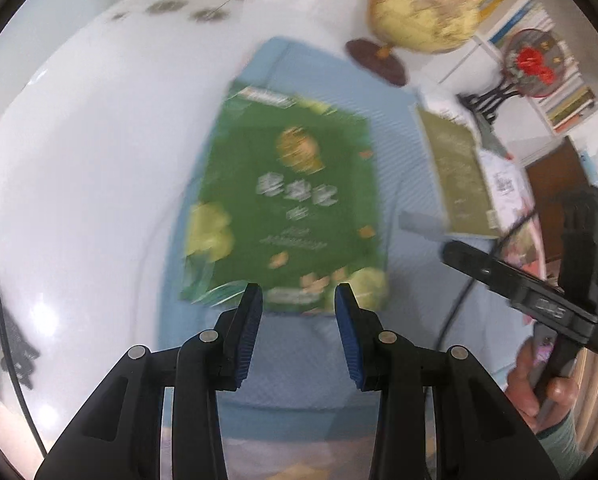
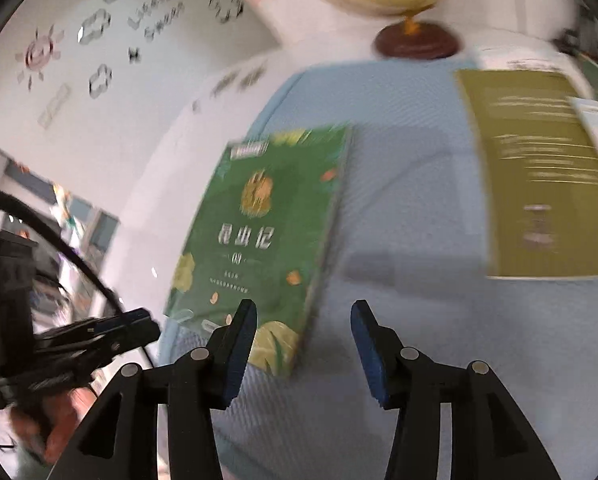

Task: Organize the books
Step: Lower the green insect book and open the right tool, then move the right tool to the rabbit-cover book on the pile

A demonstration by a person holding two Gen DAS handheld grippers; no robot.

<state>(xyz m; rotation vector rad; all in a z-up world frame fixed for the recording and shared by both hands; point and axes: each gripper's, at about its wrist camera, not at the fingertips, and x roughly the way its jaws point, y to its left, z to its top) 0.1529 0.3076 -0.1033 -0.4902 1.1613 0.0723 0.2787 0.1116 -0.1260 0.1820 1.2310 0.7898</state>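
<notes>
Bare blue mat (image 2: pixel 411 208) between green book (image 2: pixel 267 232) and olive book (image 2: pixel 539 176); globe (image 2: pixel 415 40) behind.

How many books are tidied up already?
None looks put away yet. The green book lies flat on the blue mat, and the olive book lies apart to its right. Nothing is in hand: the left gripper and right gripper both hover open and empty, fingers above the green book's near edge. Both books are left to sort.
</notes>
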